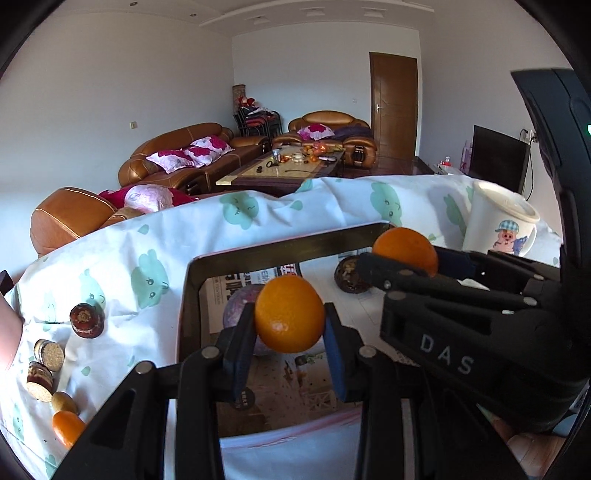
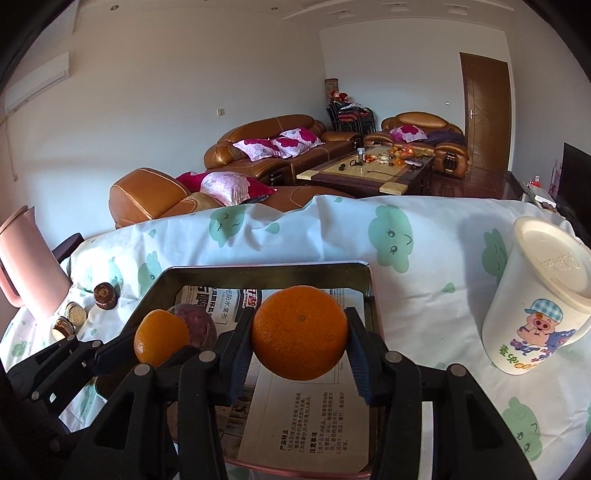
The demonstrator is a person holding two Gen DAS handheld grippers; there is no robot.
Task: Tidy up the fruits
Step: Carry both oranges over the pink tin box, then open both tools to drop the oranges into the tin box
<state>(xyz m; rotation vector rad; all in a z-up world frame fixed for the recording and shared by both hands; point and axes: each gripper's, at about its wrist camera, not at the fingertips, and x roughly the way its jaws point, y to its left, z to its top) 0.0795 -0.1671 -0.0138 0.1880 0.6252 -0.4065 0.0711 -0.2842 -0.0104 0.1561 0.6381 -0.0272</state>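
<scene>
Over metal tray [image 2: 258,275], paper-lined: left gripper [image 1: 290,334] clamped on small orange [image 1: 289,314], right gripper [image 2: 300,349] clamped on large orange [image 2: 300,332], both fruits held just above liner. Purple fruit [image 2: 195,325] already inside tray, beside small orange. Risks: dropped orange rolling past low rim onto tablecloth [image 2: 406,251]; grippers, close side by side, colliding; lidded cup [image 2: 532,310] right of tray getting knocked.

We see pale plain walls [image 2: 177,96] and a white ceiling with recessed lights [image 2: 258,11]. Tan leather sofas [image 2: 273,144] with pink floral cushions [image 2: 273,144] flank a dark wooden coffee table [image 2: 369,173]. A brown wooden door [image 2: 484,107] stands shut; daylight fills the room.
</scene>
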